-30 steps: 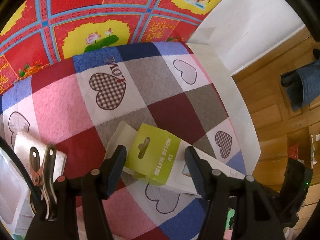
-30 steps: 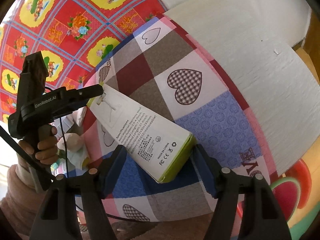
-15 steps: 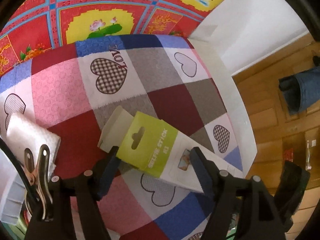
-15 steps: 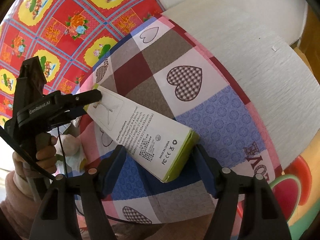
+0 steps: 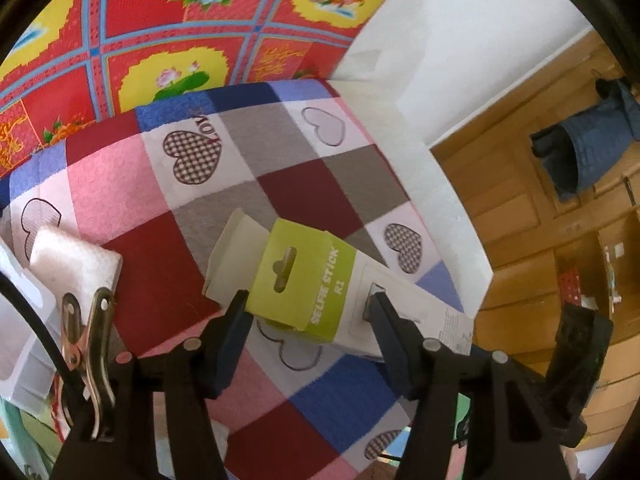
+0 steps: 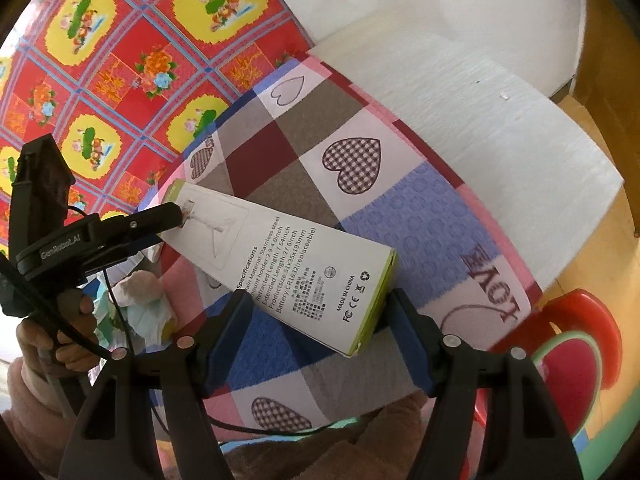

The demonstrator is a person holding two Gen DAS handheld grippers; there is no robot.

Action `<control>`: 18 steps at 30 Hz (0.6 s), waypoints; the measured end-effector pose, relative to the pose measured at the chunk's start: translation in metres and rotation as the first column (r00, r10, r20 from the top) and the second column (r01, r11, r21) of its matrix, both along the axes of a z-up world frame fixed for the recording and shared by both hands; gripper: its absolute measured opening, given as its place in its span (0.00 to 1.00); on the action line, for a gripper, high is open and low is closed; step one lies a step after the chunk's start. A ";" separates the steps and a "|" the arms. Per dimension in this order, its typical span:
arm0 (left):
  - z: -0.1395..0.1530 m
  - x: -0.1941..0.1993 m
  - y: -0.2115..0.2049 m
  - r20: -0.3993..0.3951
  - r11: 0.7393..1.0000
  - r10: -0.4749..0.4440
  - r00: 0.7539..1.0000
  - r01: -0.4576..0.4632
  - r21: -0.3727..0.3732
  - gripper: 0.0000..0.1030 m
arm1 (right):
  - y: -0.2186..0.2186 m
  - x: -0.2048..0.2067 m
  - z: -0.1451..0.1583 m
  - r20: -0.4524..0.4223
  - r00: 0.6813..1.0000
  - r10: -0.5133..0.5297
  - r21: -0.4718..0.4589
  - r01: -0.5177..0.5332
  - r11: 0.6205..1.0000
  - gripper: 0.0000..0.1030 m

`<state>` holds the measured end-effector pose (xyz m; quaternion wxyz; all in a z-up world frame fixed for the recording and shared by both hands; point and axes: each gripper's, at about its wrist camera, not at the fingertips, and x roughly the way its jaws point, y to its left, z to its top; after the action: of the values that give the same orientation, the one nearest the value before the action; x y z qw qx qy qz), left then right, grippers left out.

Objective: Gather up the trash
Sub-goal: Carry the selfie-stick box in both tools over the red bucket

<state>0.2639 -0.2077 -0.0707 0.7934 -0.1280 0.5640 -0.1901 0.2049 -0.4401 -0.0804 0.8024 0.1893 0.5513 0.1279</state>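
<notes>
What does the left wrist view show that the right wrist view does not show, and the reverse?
Only the left wrist view shows the box's green "SELFIE STICK" end with its open flap, a metal clip and a folded white tissue. Only the right wrist view shows the printed specifications side, the hand holding the left gripper, and a red stool. Both show the selfie stick box on the heart-patterned cloth.

The selfie-stick box [image 5: 320, 292] lies on the patchwork cloth [image 5: 224, 184] over the desk [image 5: 440, 184]; a folded tissue [image 5: 76, 258] sits at its left.
</notes>
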 end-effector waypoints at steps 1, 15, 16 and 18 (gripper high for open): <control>0.003 -0.003 -0.002 0.006 1.000 -0.006 1.000 0.006 0.003 0.61 | -0.001 -0.002 0.001 0.003 1.000 -0.006 -0.002 0.006 1.000 0.69; 0.016 -0.038 -0.023 0.046 0.995 -0.103 0.994 0.103 -0.003 0.61 | -0.014 -0.054 0.019 0.066 0.992 -0.112 -0.008 0.112 0.994 0.69; 0.017 -0.041 -0.025 0.051 0.994 -0.112 0.992 0.112 -0.003 0.61 | -0.015 -0.059 0.019 0.070 0.990 -0.121 -0.006 0.121 0.993 0.69; 0.018 -0.045 -0.029 0.057 0.992 -0.127 0.990 0.127 -0.005 0.60 | -0.018 -0.069 0.021 0.080 0.987 -0.140 -0.003 0.141 0.990 0.69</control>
<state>0.2185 -0.2367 -0.0524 0.7946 -0.0900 0.5476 -0.2462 0.1358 -0.4578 -0.0598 0.8315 0.2189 0.5048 0.0761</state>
